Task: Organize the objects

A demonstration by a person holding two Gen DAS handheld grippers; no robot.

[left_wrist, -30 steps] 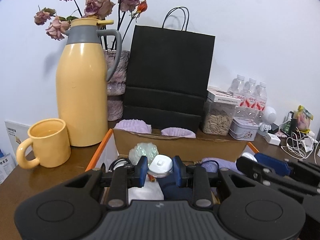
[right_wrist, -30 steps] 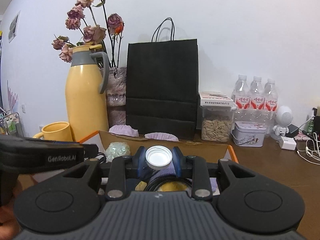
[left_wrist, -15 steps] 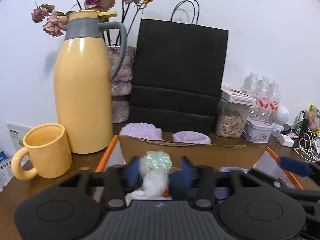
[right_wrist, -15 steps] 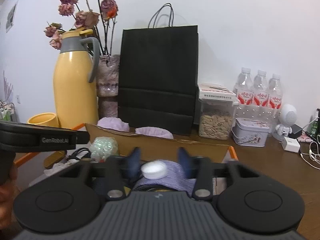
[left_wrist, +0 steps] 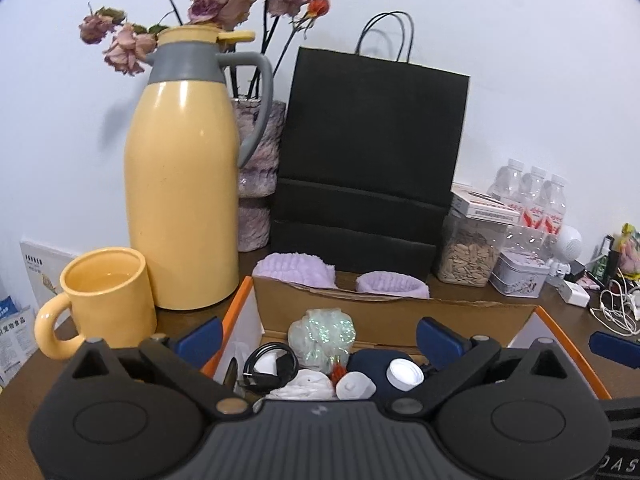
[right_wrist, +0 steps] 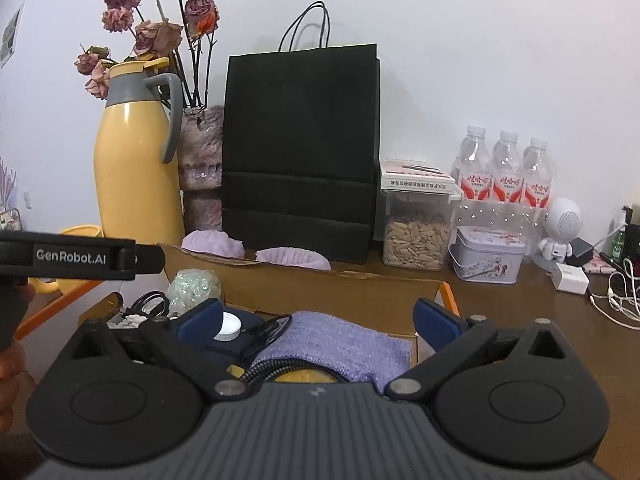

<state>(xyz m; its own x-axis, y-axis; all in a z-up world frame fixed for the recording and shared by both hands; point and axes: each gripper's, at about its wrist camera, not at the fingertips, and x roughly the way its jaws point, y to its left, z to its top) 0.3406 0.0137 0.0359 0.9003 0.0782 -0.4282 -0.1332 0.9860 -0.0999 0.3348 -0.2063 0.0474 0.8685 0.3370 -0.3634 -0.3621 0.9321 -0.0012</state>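
A cardboard box [left_wrist: 396,312] with orange flaps holds small items. My left gripper [left_wrist: 320,334] is open and empty above it. Below it lie a white capped bottle [left_wrist: 354,386], a white cap [left_wrist: 405,374] on a dark blue pouch [left_wrist: 372,360], a shiny green bundle [left_wrist: 322,334] and a black cable coil [left_wrist: 270,364]. My right gripper [right_wrist: 320,320] is open and empty over the same box [right_wrist: 360,292]. The white cap [right_wrist: 228,326] lies by its left finger, and a purple cloth [right_wrist: 336,342] lies between the fingers.
Behind the box stand a yellow thermos [left_wrist: 180,184], a yellow mug [left_wrist: 104,300], a vase of dried roses [left_wrist: 256,176], a black paper bag [left_wrist: 368,168], a seed jar [left_wrist: 468,252], a tin [left_wrist: 520,276] and water bottles [left_wrist: 532,200]. Two purple pads [left_wrist: 296,272] lie at the box's back. Chargers and cables [right_wrist: 600,288] sit right.
Both grippers have opened. The left let go of the white capped bottle and the right let go of the white cap; both now lie in the box.
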